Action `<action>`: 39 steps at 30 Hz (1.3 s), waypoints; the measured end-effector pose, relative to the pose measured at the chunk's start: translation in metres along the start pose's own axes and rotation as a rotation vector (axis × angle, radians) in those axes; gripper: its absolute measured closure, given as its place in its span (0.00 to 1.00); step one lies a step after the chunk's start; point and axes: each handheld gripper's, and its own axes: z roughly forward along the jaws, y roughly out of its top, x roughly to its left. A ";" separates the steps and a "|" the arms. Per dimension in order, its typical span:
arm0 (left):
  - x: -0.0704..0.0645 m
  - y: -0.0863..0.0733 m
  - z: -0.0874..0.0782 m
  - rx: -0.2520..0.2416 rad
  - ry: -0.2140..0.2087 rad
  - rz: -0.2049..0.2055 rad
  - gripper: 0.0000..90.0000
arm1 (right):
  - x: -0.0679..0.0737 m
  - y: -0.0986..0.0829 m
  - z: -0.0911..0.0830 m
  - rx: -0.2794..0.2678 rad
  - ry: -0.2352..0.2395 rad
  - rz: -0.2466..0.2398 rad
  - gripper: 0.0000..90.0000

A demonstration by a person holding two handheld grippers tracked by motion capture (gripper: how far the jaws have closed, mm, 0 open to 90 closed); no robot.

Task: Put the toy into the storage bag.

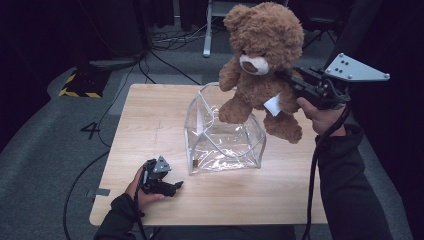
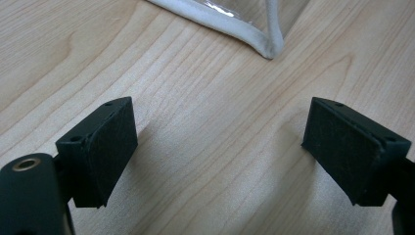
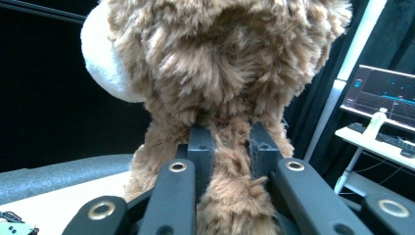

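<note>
Right tongs clamp the brown teddy bear at the frame's upper right, above the clear bag. Left tongs rest apart on the bench, lower left.

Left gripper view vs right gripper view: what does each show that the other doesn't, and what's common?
Left gripper view: the left hand-held gripper with jaws wide open over the wooden table, and a white-edged corner of the clear bag.

Right gripper view: the right hand-held gripper shut on the brown teddy bear, plus a monitor on a side desk.

Shared: a pair of black jaws rising from the bottom, and some tabletop.
</note>
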 end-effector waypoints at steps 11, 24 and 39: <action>0.000 0.000 0.000 0.000 0.001 0.000 0.14 | 0.008 0.000 0.024 0.008 0.020 0.010 0.86; 0.000 0.000 0.000 0.001 0.002 0.004 0.14 | 0.010 0.000 0.043 0.017 0.027 0.021 0.86; 0.000 0.000 0.000 0.001 0.002 0.004 0.14 | 0.009 -0.018 0.058 0.037 -0.033 0.049 0.86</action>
